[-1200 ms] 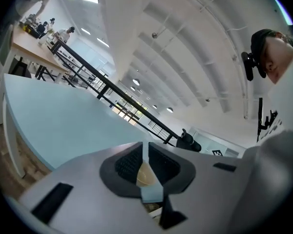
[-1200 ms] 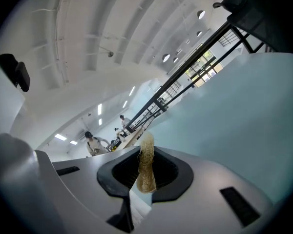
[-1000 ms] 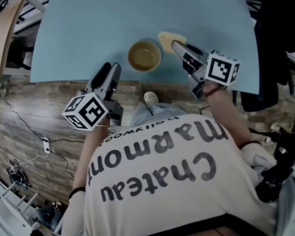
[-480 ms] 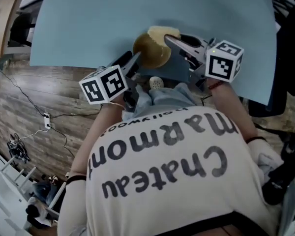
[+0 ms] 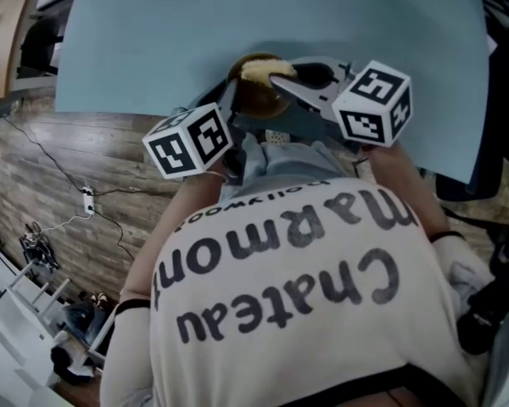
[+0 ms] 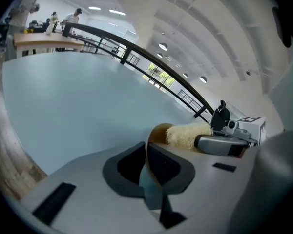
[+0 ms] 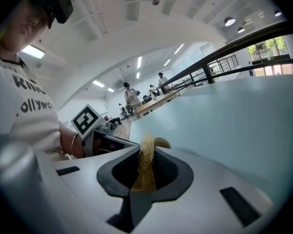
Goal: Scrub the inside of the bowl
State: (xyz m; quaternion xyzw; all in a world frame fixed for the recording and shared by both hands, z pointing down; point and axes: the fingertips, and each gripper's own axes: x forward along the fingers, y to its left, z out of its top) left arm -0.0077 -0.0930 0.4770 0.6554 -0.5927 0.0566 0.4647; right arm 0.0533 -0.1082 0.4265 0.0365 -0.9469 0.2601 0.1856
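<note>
Blue tabletop (image 5: 153,41): left tool (image 6: 146,155) just clamped thin bowl (image 6: 157,129), right tool (image 7: 146,162) pinches fibrous scrubber (image 7: 147,147).

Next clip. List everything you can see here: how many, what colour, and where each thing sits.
round brown bowl: one, brown, at the table's near edge
fibrous yellow scrubbing pad: one, pale yellow, at the bowl's mouth
flat light blue table: one, light blue, in front of the person
wood-plank floor: one, brown, below the table's edge
white power strip: one, white, on the floor at left
left gripper: one, grey; its jaws have just been closing and now clamp the bowl's rim
right gripper: one, grey, shut on the scrubbing pad
printed T-shirt: one, white, on the person
</note>
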